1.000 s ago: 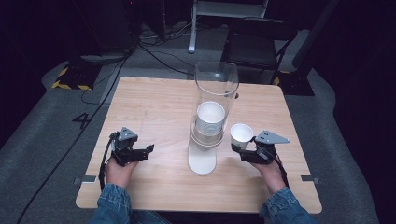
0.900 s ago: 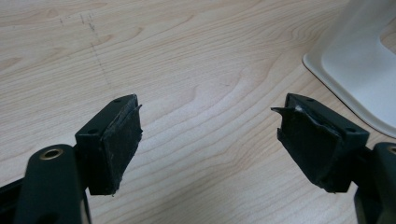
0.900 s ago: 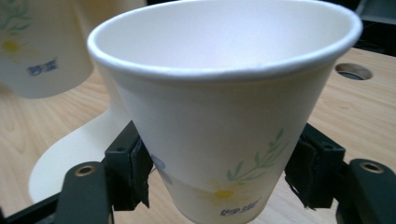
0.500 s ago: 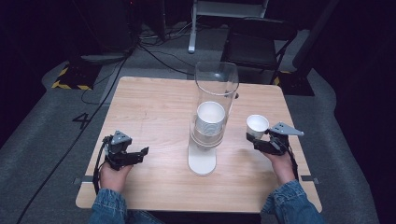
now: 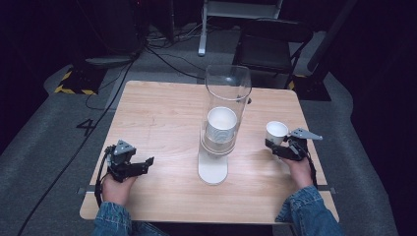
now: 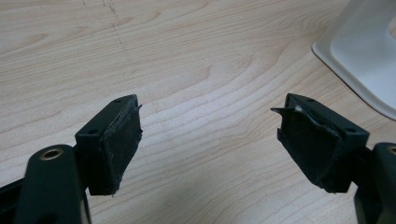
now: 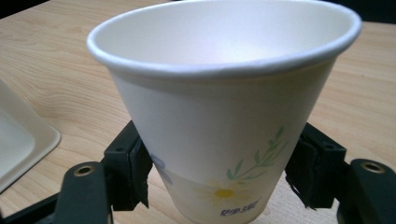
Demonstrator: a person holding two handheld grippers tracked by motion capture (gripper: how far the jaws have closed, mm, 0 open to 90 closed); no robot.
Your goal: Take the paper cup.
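Observation:
A white paper cup [image 7: 224, 116] with a flower print stands upright between the jaws of my right gripper [image 5: 281, 147], which is shut on its lower part. In the high view the cup [image 5: 276, 132] is held over the right side of the table. A clear cup dispenser tube [image 5: 227, 105] on a white base [image 5: 212, 169] stands mid-table with a stack of white cups [image 5: 222, 127] inside. My left gripper [image 5: 142, 164] rests at the table's front left, open, with bare wood between its jaws [image 6: 210, 140].
The wooden table [image 5: 162, 113] has free surface at the back and left. The dispenser's white base [image 6: 364, 51] lies to the right of the left gripper. Behind the table are a dark chair [image 5: 270, 49], cables on the floor and a striped floor marker [image 5: 74, 81].
My right gripper has carried the cup away from the dispenser, to the right and slightly farther back. The left hand has shifted a little toward the table's front left.

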